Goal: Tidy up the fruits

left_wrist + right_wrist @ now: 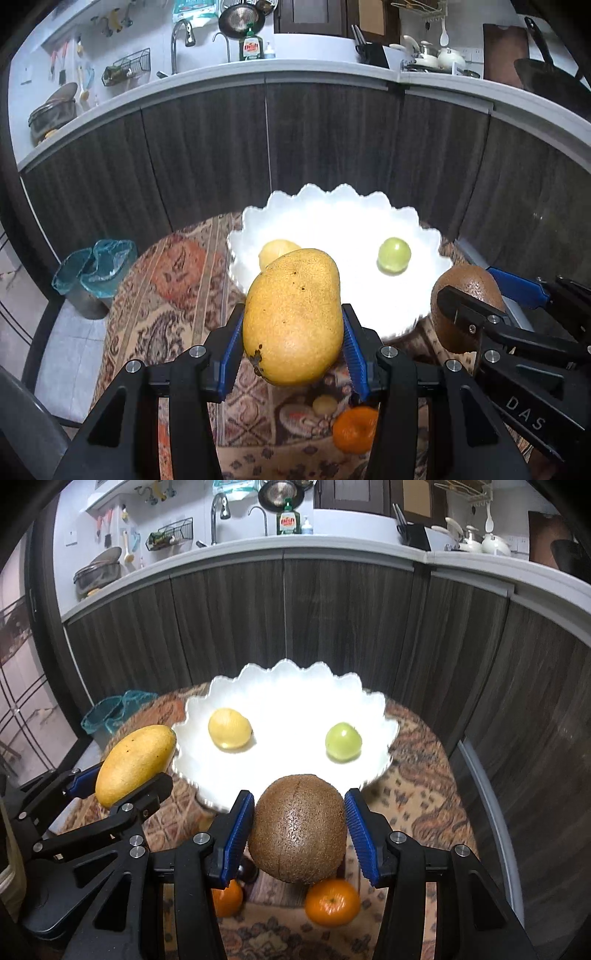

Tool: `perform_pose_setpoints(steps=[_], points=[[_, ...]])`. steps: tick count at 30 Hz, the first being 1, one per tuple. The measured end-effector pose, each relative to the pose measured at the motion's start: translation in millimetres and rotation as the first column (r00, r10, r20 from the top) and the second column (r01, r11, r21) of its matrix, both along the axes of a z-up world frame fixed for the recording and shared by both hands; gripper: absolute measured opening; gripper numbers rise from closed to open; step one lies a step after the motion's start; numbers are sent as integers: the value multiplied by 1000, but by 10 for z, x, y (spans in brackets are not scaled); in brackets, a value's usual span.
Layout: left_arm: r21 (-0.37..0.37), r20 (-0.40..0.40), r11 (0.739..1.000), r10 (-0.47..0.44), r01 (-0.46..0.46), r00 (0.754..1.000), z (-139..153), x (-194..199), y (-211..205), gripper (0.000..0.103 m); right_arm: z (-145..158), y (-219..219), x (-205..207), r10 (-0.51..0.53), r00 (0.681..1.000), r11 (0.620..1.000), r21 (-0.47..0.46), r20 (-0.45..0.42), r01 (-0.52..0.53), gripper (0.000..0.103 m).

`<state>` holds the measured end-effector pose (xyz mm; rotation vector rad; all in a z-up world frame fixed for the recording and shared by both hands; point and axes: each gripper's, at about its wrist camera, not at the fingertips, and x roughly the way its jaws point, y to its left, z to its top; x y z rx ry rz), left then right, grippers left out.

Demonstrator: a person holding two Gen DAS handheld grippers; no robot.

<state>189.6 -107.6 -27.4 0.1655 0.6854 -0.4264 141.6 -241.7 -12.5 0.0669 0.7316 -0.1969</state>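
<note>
Just ahead of both tools sits the scalloped white bowl (373,705), holding a lemon (229,728) and a green fruit (342,741). Left tool (293,341) is clenched on a mango (293,317) whose long axis runs forward toward the rim; right tool (300,832) grips a kiwi (299,829) nearer the bowl's centre. Two oranges (332,902) lie on the patterned bench (417,805) beneath, closer to the tools than the bowl.

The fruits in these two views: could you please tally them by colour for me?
Yellow: 2, the mango in the left gripper and the lemon on the white plate.
Green: 1, the green fruit.
Brown: 1, the kiwi in the right gripper.
Orange: 2, one orange, another.
Total: 6.
</note>
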Motion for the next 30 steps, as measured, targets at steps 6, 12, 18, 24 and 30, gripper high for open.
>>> perform_pose_setpoints(steps=[6, 12, 18, 24, 30], points=[[-7, 20, 1000, -1, 1, 1000, 129, 146, -93, 48, 154, -96, 138, -9, 999, 1000, -13, 37, 9, 51], [-12, 17, 1000, -7, 7, 1000, 174, 303, -177, 48, 206, -201, 301, -12, 999, 1000, -11, 48, 13, 51], [-9, 7, 1000, -7, 7, 1000, 136, 451, -242, 48, 164, -270, 446, -16, 999, 1000, -3, 42, 16, 51], [-1, -30, 1000, -12, 12, 999, -11, 597, -322, 48, 69, -319, 579, -19, 1000, 1000, 0, 24, 19, 51], [10, -54, 1000, -16, 17, 998, -124, 682, -382, 48, -47, -366, 687, -20, 1000, 1000, 8, 3, 20, 51]])
